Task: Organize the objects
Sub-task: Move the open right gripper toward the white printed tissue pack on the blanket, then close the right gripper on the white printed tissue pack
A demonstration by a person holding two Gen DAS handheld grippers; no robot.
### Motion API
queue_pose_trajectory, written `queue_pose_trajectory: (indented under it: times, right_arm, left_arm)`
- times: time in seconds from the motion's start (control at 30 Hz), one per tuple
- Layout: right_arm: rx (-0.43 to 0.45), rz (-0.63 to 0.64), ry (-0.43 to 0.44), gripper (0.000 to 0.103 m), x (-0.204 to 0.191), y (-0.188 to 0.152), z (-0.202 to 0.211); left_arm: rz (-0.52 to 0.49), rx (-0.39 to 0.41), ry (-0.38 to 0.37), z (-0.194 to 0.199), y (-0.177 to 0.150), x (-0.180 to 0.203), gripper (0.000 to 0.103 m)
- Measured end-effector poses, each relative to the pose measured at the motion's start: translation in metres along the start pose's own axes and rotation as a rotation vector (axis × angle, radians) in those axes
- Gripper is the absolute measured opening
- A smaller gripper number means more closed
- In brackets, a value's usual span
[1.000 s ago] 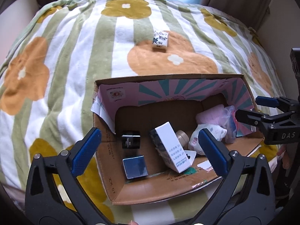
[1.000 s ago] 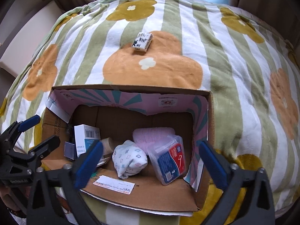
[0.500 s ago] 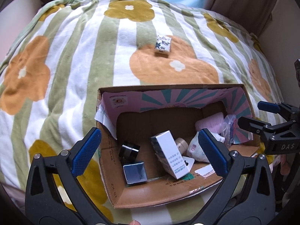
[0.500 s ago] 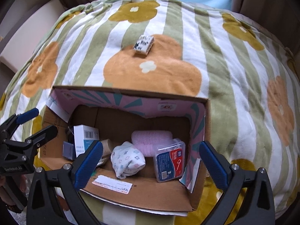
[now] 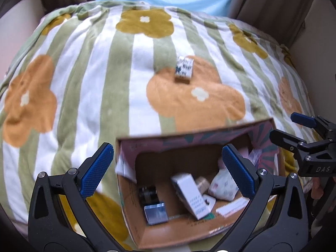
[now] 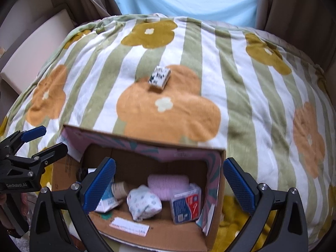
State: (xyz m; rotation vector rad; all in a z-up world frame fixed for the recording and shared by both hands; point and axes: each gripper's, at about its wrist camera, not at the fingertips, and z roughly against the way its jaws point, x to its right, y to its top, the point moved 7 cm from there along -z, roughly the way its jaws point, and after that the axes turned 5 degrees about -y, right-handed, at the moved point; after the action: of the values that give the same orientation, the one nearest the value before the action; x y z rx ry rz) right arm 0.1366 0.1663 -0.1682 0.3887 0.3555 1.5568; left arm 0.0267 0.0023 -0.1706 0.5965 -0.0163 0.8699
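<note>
Hovering over the cardboard box (image 5: 134,220), both tools (image 5: 168,174) (image 6: 169,180) gape apart, empty.

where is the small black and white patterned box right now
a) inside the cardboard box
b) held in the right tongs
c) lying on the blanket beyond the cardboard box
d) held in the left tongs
c: the small patterned box lies alone on the flowered blanket, past the far wall of the cardboard box, and both the left tongs and the right tongs are open and empty.

cardboard box (image 6: 216,191): 1 | small patterned box (image 6: 159,77) on blanket (image 6: 241,96): 1 | claws: 2 (left claw (image 5: 168,175), right claw (image 6: 170,185))
</note>
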Motion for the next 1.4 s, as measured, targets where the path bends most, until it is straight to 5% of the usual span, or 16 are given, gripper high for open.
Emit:
queue_pose_trajectory:
  times: [0.4, 0.57, 0.7, 1.07, 1.27, 1.4]
  right_arm:
    - [0.083, -0.029, 0.028, 0.102, 0.000, 0.096, -0.026]
    - [0.039, -0.140, 0.131, 0.102, -0.006, 0.134, -0.074]
    - [0.013, -0.162, 0.109, 0.102, -0.011, 0.153, -0.115]
    - [-0.133, -0.190, 0.032, 0.085, -0.020, 0.165, -0.208]
    - [-0.174, -0.196, 0.001, 0.075, -0.022, 0.163, -0.230]
    - [-0.203, -0.204, -0.025, 0.062, -0.022, 0.159, -0.240]
  left_arm:
    - [-0.115, 0.031, -0.051, -0.033, 0.096, -0.021, 0.103]
    - [-0.128, 0.023, -0.059, -0.069, 0.129, -0.043, 0.103]
    - [-0.141, 0.004, -0.076, -0.108, 0.149, -0.057, 0.103]
    - [-0.203, -0.102, -0.098, -0.192, 0.146, -0.070, 0.088]
    - [-0.244, -0.137, -0.113, -0.212, 0.140, -0.065, 0.085]
    - [-0.255, -0.157, -0.129, -0.220, 0.138, -0.061, 0.074]
